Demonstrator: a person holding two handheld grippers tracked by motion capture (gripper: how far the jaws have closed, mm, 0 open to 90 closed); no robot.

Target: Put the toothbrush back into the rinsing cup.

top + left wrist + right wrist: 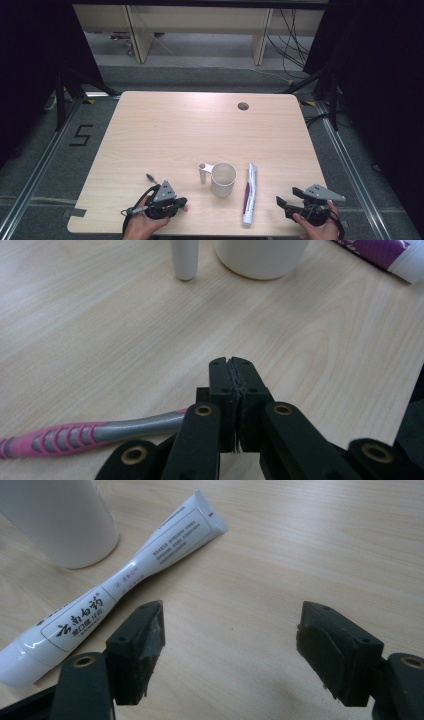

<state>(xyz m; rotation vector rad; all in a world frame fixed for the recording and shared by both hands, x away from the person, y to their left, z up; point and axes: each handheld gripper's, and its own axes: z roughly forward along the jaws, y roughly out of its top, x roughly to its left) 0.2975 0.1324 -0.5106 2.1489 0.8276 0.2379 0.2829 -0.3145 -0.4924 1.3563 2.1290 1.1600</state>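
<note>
A white mug (223,179) stands at the table's front middle, its handle (202,172) pointing left. To its right lies a white and purple toothpaste tube (249,194). My left gripper (182,201) rests near the front edge, left of the mug, jaws shut flat together (231,362) with nothing between the tips. A pink and grey toothbrush (75,435) lies on the table beneath it, one end poking out (150,177). My right gripper (288,196) is open (232,625) just right of the tube (125,575), apart from it. The mug (60,525) stands beyond the tube.
The light wooden table (165,130) has a round cable hole (243,106) near its back edge. Dark curtains flank both sides, and grey floor with cables lies behind. The mug (260,257) and tube cap end (385,252) sit ahead of the left jaws.
</note>
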